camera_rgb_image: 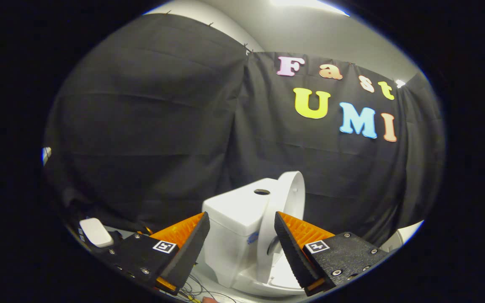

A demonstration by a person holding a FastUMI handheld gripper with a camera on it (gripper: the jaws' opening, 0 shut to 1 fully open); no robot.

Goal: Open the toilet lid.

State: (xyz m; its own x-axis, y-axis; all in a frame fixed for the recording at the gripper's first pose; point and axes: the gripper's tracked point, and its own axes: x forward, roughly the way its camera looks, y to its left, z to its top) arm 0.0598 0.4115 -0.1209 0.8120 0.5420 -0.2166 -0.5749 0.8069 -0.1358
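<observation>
- Gripper (241,246): the jaws stand apart, released, pressing on nothing; each finger carries a small square black-and-white marker on its upper face.
- Toilet (234,227): a small white model seen between and just beyond the fingers, its tank top showing a round hole.
- Toilet lid (286,198): raised upright, leaning back against the tank, the bowl open below it.
- A small blue mark on the tank side is too small to read.
- White object (95,232): a rounded block beside the left finger.
- Thin wires (196,290): lying on the tabletop (221,294) below the fingers.
</observation>
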